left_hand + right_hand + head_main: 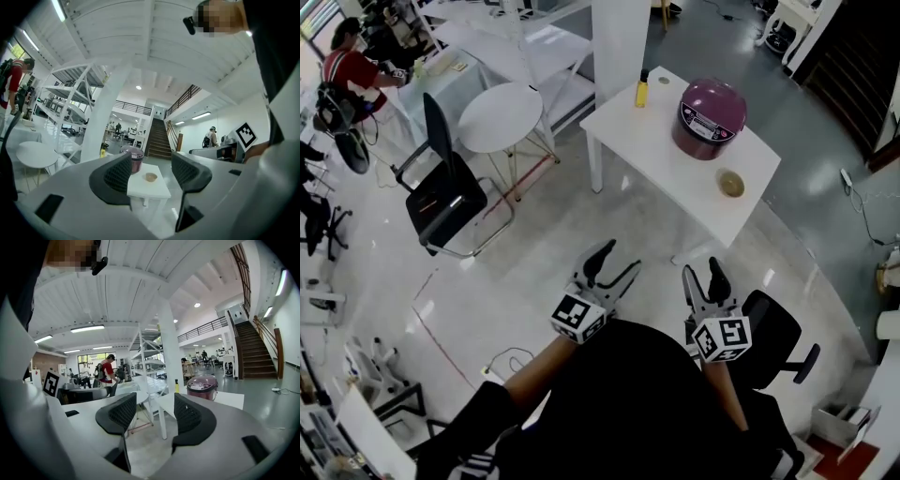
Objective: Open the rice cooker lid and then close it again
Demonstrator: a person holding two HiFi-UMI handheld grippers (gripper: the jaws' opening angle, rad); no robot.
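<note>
A purple rice cooker [709,117] with its lid down stands on a white square table [656,159] well ahead of me. The left gripper view catches the cooker [136,158] beyond its jaws, and the right gripper view has the cooker [202,387] to the right. My left gripper [619,262] and right gripper [703,273] are both held close to my body, open and empty, far short of the table.
A yellow bottle [642,90] and a small brown bowl [731,183] share the table. A round white table [500,117] and a black chair [442,192] stand to the left. Another black chair [773,337] is at my right. A person in red [356,67] is far left.
</note>
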